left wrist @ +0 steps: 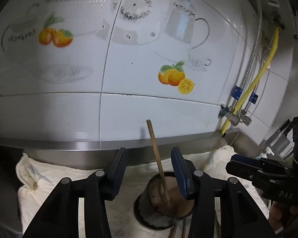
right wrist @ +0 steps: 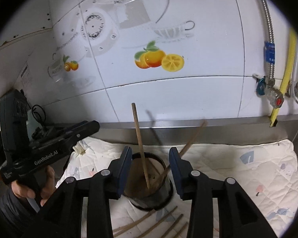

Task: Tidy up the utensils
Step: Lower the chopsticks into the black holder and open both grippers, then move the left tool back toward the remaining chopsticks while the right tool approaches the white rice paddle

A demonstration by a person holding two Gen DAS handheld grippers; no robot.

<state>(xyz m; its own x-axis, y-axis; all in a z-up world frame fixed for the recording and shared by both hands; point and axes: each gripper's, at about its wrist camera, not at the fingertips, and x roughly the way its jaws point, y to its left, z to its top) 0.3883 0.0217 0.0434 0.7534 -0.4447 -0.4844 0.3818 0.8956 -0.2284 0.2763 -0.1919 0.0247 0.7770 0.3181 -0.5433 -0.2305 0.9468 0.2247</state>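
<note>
A dark round utensil holder [left wrist: 164,200] [right wrist: 149,180] stands on a white quilted cloth. One wooden chopstick [left wrist: 158,162] [right wrist: 141,146] stands upright in it. In the right wrist view a second chopstick [right wrist: 190,140], blurred, leans out of the holder to the right. Several more chopsticks [right wrist: 159,224] lie on the cloth in front of the holder. My left gripper [left wrist: 149,170] is open and empty, just above the holder; it also shows in the right wrist view [right wrist: 93,128]. My right gripper [right wrist: 150,166] is open and empty over the holder; it shows at the right edge of the left wrist view [left wrist: 234,164].
The cloth [right wrist: 238,170] covers a steel counter against a tiled wall with fruit prints [right wrist: 159,59]. Metal and yellow hoses with valves [right wrist: 276,97] hang at the right corner. A raised steel lip [left wrist: 69,144] runs behind the cloth.
</note>
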